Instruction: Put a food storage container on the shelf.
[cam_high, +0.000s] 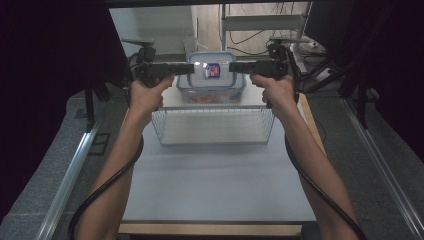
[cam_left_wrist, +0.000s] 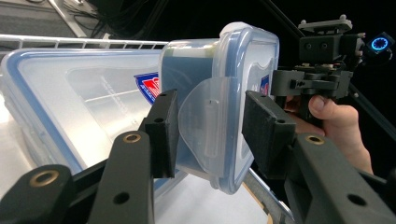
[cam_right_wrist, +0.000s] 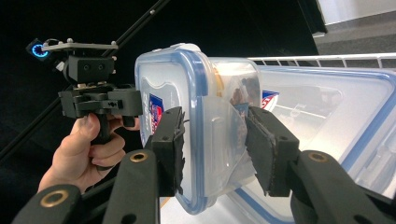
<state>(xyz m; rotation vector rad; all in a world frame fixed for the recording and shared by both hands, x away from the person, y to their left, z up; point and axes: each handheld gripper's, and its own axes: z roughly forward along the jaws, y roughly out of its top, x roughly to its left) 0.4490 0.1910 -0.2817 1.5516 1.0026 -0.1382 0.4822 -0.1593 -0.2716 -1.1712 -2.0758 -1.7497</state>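
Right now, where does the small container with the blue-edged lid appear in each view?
High view: small container at top centre, above the wire basket.
Left gripper view: small container at centre, between the black jaws.
Right gripper view: small container at centre, between the jaws.
Shared landmark: the wire basket.

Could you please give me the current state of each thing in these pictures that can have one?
Small clear container: lid on, gripped at both ends, held above the large one.
Large clear container: lid on, resting on the wire rack.
Wire rack: upright on the table.
Left gripper: shut on the small container's side latch.
Right gripper: shut on the opposite latch.
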